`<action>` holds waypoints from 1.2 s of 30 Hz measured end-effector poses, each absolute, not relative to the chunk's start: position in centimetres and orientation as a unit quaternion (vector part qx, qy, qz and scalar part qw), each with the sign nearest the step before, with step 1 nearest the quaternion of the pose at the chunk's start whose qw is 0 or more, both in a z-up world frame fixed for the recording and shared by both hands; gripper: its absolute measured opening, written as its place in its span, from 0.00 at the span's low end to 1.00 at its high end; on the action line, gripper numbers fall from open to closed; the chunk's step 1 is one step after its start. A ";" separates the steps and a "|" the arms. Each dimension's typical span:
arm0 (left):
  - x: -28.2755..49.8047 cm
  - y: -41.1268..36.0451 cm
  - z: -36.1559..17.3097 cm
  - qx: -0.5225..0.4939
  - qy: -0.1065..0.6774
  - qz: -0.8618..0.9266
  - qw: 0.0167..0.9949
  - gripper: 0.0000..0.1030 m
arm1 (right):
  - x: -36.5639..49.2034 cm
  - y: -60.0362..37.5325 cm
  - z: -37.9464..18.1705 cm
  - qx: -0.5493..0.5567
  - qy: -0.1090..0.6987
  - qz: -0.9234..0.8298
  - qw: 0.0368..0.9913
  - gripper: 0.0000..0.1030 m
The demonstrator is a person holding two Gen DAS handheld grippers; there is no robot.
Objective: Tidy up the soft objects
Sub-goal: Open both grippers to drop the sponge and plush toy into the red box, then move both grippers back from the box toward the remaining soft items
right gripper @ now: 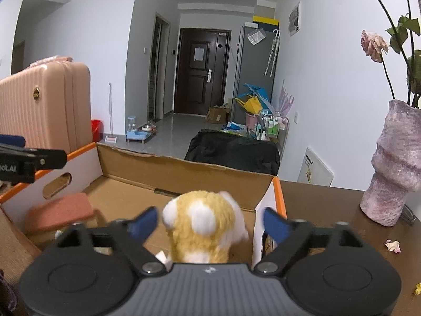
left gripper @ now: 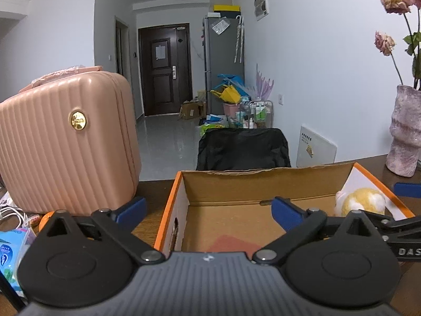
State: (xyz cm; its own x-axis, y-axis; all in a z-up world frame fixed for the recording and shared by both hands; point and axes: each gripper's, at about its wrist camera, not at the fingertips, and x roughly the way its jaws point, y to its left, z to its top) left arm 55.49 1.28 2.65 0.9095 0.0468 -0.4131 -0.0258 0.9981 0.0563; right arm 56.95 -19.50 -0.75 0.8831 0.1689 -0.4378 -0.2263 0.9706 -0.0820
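Note:
An open cardboard box [left gripper: 263, 181] with orange rims stands on the brown table; it also shows in the right wrist view [right gripper: 184, 171]. A yellow and white plush toy [right gripper: 205, 226] sits between the spread fingers of my right gripper [right gripper: 210, 226], over the box's right end; the fingers do not press it. The toy also shows in the left wrist view [left gripper: 360, 201]. A reddish soft block [right gripper: 61, 212] lies inside the box at the left. My left gripper [left gripper: 208, 210] is open and empty, straddling the box's left wall.
A pink ribbed suitcase [left gripper: 65, 142] stands left of the box. A pink vase [right gripper: 394, 168] with dried roses stands on the table at the right. A blue packet [left gripper: 13, 250] and white cables lie at the far left. A black chair [left gripper: 243, 148] is behind the table.

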 end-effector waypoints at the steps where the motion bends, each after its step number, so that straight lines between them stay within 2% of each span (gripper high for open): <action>1: 55.6 1.3 2.6 0.026 0.214 0.023 0.976 1.00 | 56.8 -19.5 -0.7 -0.064 0.216 0.103 0.969 0.95; 2: 55.6 1.4 2.6 0.025 0.216 0.024 0.976 1.00 | 56.8 -19.5 -0.6 -0.064 0.214 0.105 0.969 0.98; 14: 54.8 2.0 3.4 0.005 0.212 0.025 0.977 1.00 | 56.4 -19.8 -0.6 -0.060 0.206 0.102 0.971 0.99; 36: 47.7 3.1 5.0 -0.011 0.184 0.021 0.983 1.00 | 49.9 -20.5 0.6 -0.041 0.170 0.124 0.977 0.99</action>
